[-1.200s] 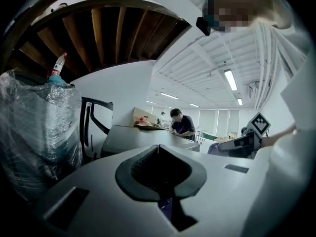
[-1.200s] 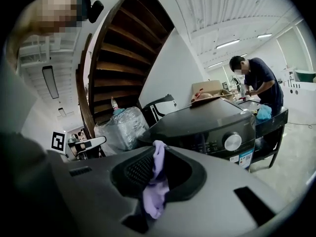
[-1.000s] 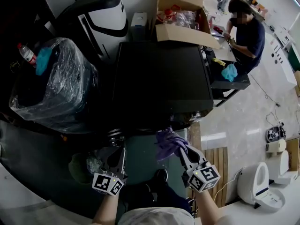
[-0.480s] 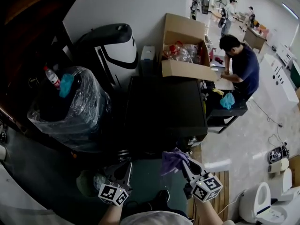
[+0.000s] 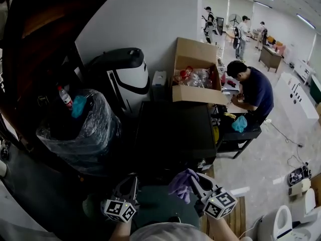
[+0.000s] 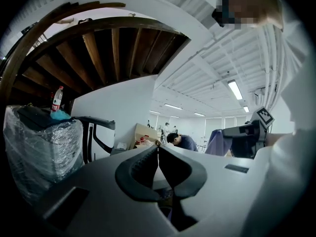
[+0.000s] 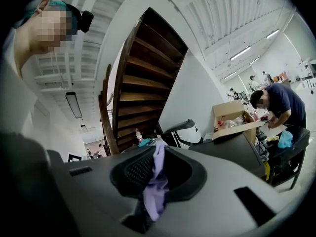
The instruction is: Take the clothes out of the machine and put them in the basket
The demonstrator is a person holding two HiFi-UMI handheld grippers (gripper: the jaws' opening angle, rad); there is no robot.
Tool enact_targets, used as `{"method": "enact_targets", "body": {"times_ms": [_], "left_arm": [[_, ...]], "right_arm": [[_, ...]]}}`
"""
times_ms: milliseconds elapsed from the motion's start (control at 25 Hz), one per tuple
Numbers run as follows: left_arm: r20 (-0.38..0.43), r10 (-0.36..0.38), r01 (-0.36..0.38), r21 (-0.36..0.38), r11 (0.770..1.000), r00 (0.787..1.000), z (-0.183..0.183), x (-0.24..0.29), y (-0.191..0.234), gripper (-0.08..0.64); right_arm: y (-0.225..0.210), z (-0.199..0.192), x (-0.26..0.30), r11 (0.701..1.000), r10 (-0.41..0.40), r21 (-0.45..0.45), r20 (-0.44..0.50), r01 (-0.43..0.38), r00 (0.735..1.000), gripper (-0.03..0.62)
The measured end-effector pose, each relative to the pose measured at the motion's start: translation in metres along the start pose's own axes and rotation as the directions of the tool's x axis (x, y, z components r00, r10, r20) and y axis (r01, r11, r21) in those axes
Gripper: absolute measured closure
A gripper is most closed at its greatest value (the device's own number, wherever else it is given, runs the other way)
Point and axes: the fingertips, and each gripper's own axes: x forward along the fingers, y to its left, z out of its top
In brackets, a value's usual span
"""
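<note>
My right gripper (image 5: pixel 195 179) is shut on a purple cloth (image 5: pixel 181 182) and points level at the front edge of the black machine (image 5: pixel 175 129). The same cloth (image 7: pixel 157 186) shows in the right gripper view, pinched between the pads and hanging down from my right gripper (image 7: pixel 157 144). To its left, my left gripper (image 5: pixel 131 181) points the same way. The left gripper view shows my left gripper (image 6: pixel 158 148) with tips touching and no cloth clearly between them. That view also catches the purple cloth (image 6: pixel 217 143) off to the right. I cannot make out a basket.
A cardboard box (image 5: pixel 198 77) full of items sits behind the machine. A plastic-wrapped bin (image 5: pixel 80 129) with a bottle (image 5: pixel 65 97) on it stands to the left, beside a black and white appliance (image 5: pixel 123 74). A person (image 5: pixel 248 92) bends over a low table on the right. Wooden stairs (image 7: pixel 143 83) rise overhead.
Both grippers have risen, the right one carrying the purple cloth up with it. The head view has tilted up and now takes in more of the room.
</note>
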Motion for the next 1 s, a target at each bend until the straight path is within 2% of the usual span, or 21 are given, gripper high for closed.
{"method": "enact_targets", "body": {"times_ms": [520,1000], "left_arm": [[0.029,0.044,-0.044,0.019,0.999,0.999,0.002,-0.022,-0.009,0.538],[0.055,0.184,-0.185,0.028,0.982,0.981,0.009,-0.070,0.033,0.538]], "right_arm": [[0.026,0.016,-0.009,0.995,0.100,-0.002,0.059,-0.100,0.993,0.544],[0.069,0.007,0.028,0.969,0.246,-0.003,0.011,-0.246,0.969,0.543]]}}
